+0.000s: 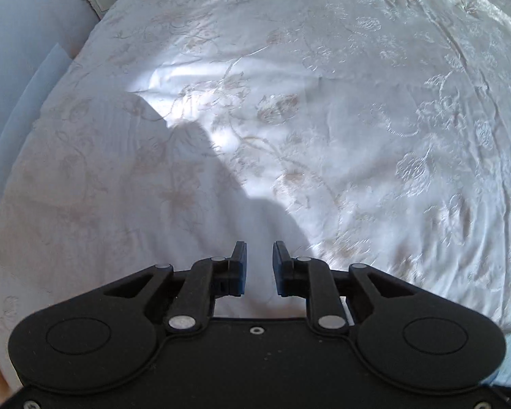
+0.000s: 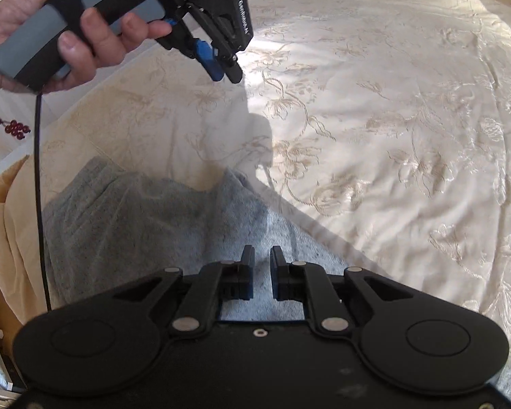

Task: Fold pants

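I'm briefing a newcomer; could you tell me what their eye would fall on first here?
The grey pants lie bunched at the near edge of the cream embroidered bedspread, below the right gripper. Above them, a hand holds the left gripper in mid-air, empty.

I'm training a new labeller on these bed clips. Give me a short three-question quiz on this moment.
1. True or false: the right gripper has the grey pants clamped in its jaws.
2. Which view shows the person's hand? A) left wrist B) right wrist
3. Fill in: the pants lie on the ___.

Key: 1. False; the jaws stand apart above the pants with nothing between them. 2. B; it holds the left gripper above the bed. 3. bed.
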`<state>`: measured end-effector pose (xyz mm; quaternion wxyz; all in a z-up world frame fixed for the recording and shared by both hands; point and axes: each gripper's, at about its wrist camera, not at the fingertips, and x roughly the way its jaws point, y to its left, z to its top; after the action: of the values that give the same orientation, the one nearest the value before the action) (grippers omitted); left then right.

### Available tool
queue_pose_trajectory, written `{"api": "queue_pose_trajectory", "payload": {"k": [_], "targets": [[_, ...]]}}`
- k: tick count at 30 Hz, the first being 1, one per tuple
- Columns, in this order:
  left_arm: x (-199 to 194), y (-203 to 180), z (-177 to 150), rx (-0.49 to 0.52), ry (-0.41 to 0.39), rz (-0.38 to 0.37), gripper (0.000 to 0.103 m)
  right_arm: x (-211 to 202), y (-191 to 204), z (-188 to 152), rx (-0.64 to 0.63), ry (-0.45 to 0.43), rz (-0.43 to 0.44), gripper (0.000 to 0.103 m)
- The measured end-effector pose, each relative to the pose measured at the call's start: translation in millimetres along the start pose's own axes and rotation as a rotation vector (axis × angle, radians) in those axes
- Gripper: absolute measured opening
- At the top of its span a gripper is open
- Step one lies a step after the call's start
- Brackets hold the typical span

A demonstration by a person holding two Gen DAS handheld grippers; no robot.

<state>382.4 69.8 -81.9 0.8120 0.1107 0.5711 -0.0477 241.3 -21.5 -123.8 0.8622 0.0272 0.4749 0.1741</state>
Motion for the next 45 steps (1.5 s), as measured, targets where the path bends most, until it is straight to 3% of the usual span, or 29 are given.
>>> {"api": "queue_pose_trajectory", "payload": {"k": [7,9,12,15,22,28,29,30,32,34,36,38,42,45], "targets": [[27,54,-109,-0.082,0.183,0.079,0.028,11,-5,40,0.053,-0.006,0.052,0.015],[40,65,-144,-0.112,0.257,0.070,0.028,20,-4,48,0.051,0.009,0.051,0.016],[54,72,-196,-0.076,0.336,0.099,0.029,25,-1,51,0.062,0.030,0.048,0.016],[57,84,-225,-0.106,0.381,0.075,0.028,29,0,48,0.057,0.046,0.051,0.016],[58,90,-226,-0.162,0.373,0.047,0.028,52,12,68,0.071,0.052,0.066,0.023],[58,96,-239,-0.171,0.348,0.023,0.028,99,21,78,0.069,0.178,0.074,0.025],[58,98,-241,-0.176,0.349,0.017,0.028,104,23,77,0.071,0.193,0.085,0.023],[58,102,-243,-0.185,0.354,0.011,0.028,107,24,76,0.070,0.208,0.096,0.006],[59,109,-247,-0.210,0.356,-0.008,0.028,111,31,75,0.047,0.221,0.113,0.004],[64,116,-252,-0.237,0.363,-0.025,0.030,113,35,79,0.013,0.178,0.019,0.003],[66,120,-255,-0.244,0.363,-0.038,0.030,128,23,86,0.103,0.190,-0.015,0.003],[66,122,-256,-0.229,0.362,-0.042,0.030,138,23,85,0.104,0.218,-0.020,0.004],[49,120,-255,-0.163,0.314,-0.042,0.030,105,36,77,0.035,0.122,-0.078,0.015],[30,116,-252,-0.109,0.241,-0.019,0.028,61,38,57,0.040,0.064,-0.044,0.016]]}}
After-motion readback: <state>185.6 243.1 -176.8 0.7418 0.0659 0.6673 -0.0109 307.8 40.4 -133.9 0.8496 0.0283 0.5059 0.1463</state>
